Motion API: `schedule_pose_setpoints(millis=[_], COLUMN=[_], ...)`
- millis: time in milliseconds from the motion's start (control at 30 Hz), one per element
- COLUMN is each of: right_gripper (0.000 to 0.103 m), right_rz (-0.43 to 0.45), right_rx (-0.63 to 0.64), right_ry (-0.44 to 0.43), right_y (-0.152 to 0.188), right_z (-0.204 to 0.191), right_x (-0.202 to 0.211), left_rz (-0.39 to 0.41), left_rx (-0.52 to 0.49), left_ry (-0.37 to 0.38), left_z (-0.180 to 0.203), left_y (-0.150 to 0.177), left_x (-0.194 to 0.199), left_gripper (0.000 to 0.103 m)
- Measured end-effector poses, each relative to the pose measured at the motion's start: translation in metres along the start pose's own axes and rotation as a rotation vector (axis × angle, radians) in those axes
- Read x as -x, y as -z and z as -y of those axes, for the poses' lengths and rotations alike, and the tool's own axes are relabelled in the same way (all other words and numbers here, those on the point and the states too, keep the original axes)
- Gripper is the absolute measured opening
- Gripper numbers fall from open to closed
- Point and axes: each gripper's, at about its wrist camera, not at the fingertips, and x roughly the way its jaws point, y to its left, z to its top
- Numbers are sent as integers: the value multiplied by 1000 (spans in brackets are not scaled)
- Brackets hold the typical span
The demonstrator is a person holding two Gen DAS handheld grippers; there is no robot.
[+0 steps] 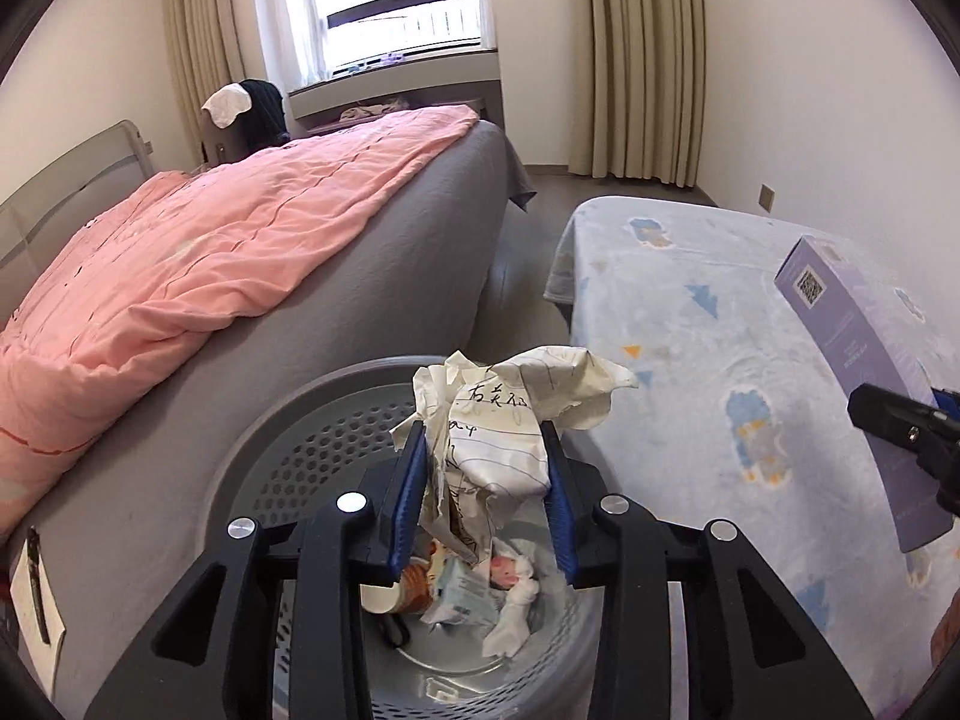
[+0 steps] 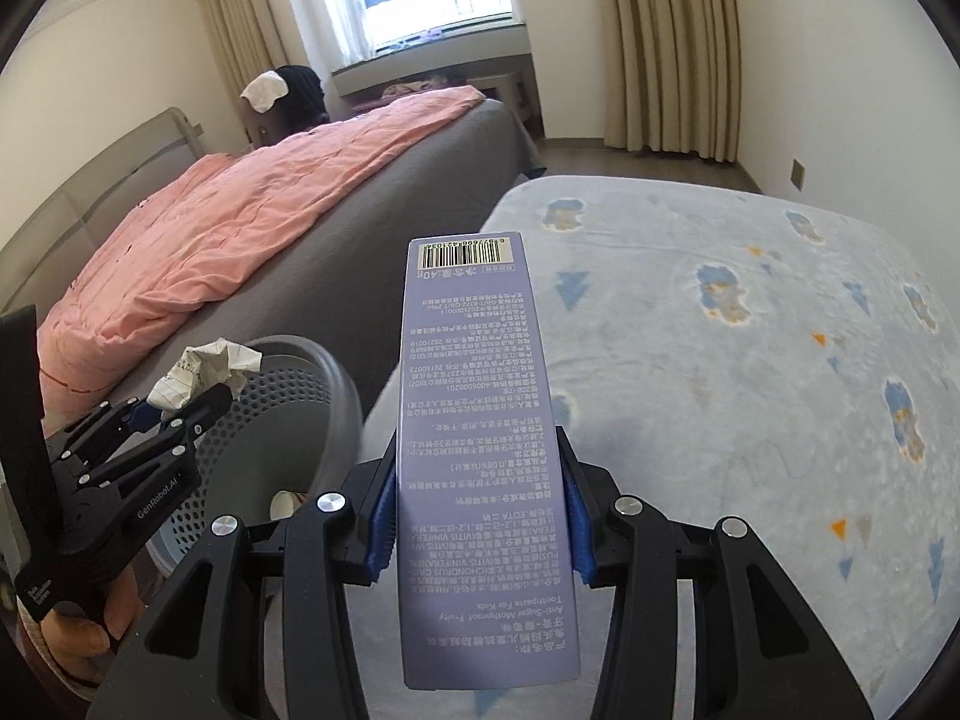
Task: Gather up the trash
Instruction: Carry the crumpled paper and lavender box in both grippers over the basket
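My left gripper (image 1: 486,438) is shut on a crumpled sheet of lined paper (image 1: 510,414) and holds it over the grey perforated trash bin (image 1: 288,450). The bin holds a paper cup (image 1: 396,594) and several wrappers (image 1: 474,594). My right gripper (image 2: 480,480) is shut on a long purple toothpaste box (image 2: 474,420) and holds it above the blue patterned blanket (image 2: 750,360), right of the bin (image 2: 288,414). The box (image 1: 864,372) and the right gripper (image 1: 900,420) also show at the right edge of the left wrist view. The left gripper (image 2: 180,408) with the paper (image 2: 204,372) shows at left in the right wrist view.
A bed with a grey sheet (image 1: 336,312) and pink quilt (image 1: 198,258) stands to the left of the bin. The blue blanket (image 1: 720,330) covers a low surface to the right. A narrow floor gap (image 1: 528,252) runs between them toward the window and curtains.
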Motion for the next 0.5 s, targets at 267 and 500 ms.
schedule_pose_setpoints(millis=[267, 500], right_gripper=[44, 44], right_rz=[-39, -108], right_rx=[66, 100], right_ry=[-85, -141], right_y=[-16, -11], right_z=[-65, -101], right_x=[-31, -67], left_rz=[-39, -41], left_rx=[99, 138], left_ry=[-67, -114], left_z=[-58, -83], left_y=[19, 27], left_x=[-3, -1], left_gripper=[36, 37])
